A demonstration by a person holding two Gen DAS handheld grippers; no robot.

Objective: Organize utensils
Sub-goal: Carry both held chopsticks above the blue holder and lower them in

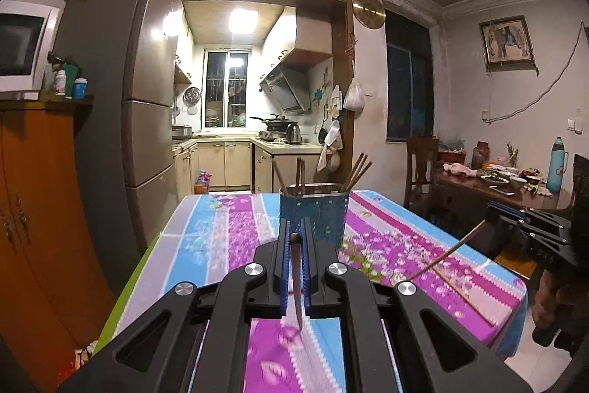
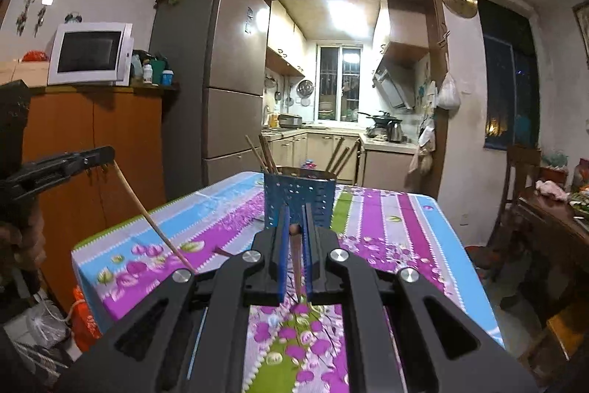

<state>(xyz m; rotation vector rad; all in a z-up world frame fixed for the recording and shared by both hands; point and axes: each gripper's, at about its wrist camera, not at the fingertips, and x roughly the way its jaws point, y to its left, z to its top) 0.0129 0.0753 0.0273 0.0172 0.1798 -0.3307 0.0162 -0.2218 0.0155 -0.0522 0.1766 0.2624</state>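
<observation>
The left gripper (image 1: 295, 238) is pinching a chopstick (image 1: 297, 282) whose lower end is blurring over the tablecloth (image 1: 228, 227). The right gripper (image 2: 294, 231) is clamping another chopstick (image 2: 295, 264), its tip hard to make out. Both are hovering almost level, facing the blue holder (image 2: 299, 199) that is standing farther back with more chopsticks (image 1: 356, 172).

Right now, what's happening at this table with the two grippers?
A person is sorting chopsticks into the blue perforated holder on the floral tablecloth. The left gripper is shut on one chopstick, and the right gripper is shut on another chopstick. Both are held above the table, just short of the holder, which already has several chopsticks standing in it. One more chopstick lies on the cloth.
</observation>
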